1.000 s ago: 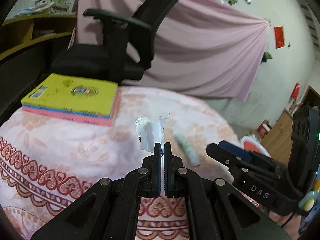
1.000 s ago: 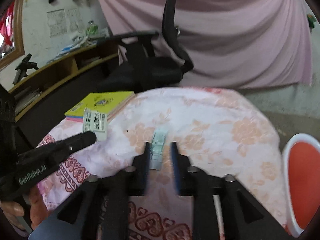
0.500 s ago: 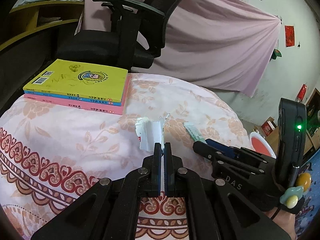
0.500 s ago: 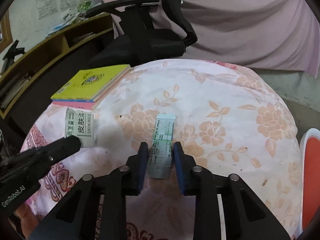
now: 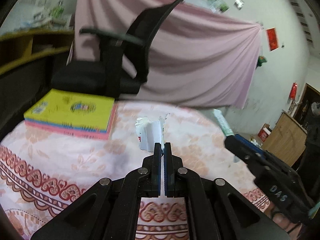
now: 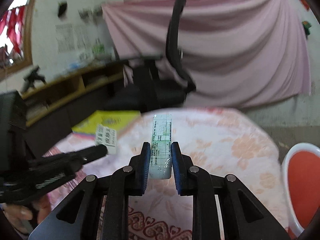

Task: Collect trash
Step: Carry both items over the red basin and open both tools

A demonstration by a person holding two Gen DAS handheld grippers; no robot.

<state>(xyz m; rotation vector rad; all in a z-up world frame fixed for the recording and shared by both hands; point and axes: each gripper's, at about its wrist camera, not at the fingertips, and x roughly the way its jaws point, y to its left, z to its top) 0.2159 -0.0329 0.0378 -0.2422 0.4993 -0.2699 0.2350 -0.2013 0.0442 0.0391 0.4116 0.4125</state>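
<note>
Since the last frame our right claw (image 6: 161, 156) has come up off the flowered tablecloth (image 6: 230, 140) with the pale green sachet (image 6: 161, 140) clamped between its blue pads, so that strip now sticks out ahead of the fingertips in the air instead of lying flat. Both views are smeared too, so we're swinging both hands at once.

Our left claw (image 5: 162, 150) is pinched together on the torn white wrapper (image 5: 149, 135), which pokes up and a bit to the left of the tips. From the right wrist view that wrapper sits well off to the left of the sachet, with the yellow book (image 5: 70, 112) just behind it.

So both bits of trash are off the table and we reckon what's left is the carry to a bin. The red and white tub (image 6: 300, 184) off to the right of the right claw looks like a candidate, but we can't tell for sure.

What worries us: the left grip only has a thin torn edge of wrapper, so a fast swing could tear or slip it out. The sachet is slick and held near one end, so it could pivot or slide between the pads if we jerk.
</note>
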